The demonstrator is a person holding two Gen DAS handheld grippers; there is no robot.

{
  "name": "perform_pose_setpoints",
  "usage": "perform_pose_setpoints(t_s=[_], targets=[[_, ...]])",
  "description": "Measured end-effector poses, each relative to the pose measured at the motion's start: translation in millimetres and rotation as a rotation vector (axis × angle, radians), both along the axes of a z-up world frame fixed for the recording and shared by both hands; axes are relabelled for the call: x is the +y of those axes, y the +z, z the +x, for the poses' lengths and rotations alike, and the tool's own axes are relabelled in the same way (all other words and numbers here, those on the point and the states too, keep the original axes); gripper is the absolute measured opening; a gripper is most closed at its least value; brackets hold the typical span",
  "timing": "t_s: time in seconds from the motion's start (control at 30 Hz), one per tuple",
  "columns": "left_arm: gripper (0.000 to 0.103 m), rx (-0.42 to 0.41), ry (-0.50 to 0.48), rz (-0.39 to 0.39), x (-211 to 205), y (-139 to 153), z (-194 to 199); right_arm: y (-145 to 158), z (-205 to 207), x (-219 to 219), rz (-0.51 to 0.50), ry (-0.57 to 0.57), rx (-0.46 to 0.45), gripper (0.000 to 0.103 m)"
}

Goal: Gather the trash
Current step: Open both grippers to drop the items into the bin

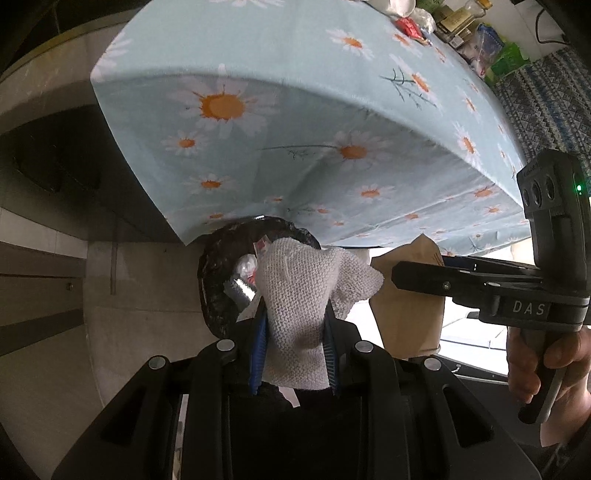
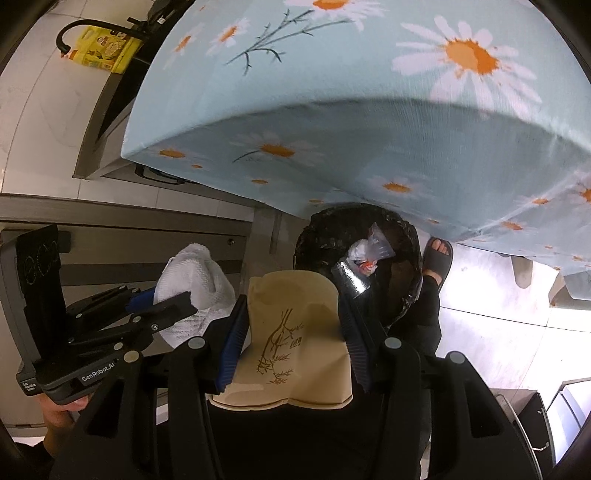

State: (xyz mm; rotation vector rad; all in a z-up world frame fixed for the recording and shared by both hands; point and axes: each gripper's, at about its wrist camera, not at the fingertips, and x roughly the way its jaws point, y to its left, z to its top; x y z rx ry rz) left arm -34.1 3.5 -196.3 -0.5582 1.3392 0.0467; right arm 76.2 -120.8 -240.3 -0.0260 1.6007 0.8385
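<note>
Under the daisy-print tablecloth edge [image 1: 295, 155], left gripper [image 1: 295, 325] clamps a white knitted cloth [image 1: 299, 295], right gripper [image 2: 295, 332] clamps a tan paper bag [image 2: 295, 332], both near the black-lined bin [image 2: 391, 229]: drop step, next centre over it and open.

A table [image 1: 295, 62] draped in a light blue daisy-print cloth carries a cluster of wrappers, packets and bottles [image 1: 454, 26] at its far end. Below its near edge, on the pale tiled floor [image 2: 491, 325], stands a bin lined with a black bag [image 2: 325, 229], its rim partly under the cloth's overhang.
</note>
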Motion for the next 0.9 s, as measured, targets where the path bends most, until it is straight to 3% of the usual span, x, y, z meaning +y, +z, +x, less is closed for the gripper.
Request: perform_pose_setpoints(t_s=[0.2, 0.27, 0.9], targets=[[0.030, 0.013, 0.007, -0.007, -1, -2, 3, -3, 3, 2, 0.012, -0.008, 0.019, 0.053], [0.038, 0.039, 0.027, -0.010, 1, -5, 4, -6, 4, 3, 0.001, -0.001, 0.033, 0.066], [0.040, 0.029, 0.044, -0.027, 9, 1, 6, 5, 11, -6, 0.007, -0.040, 0.010, 0.066]])
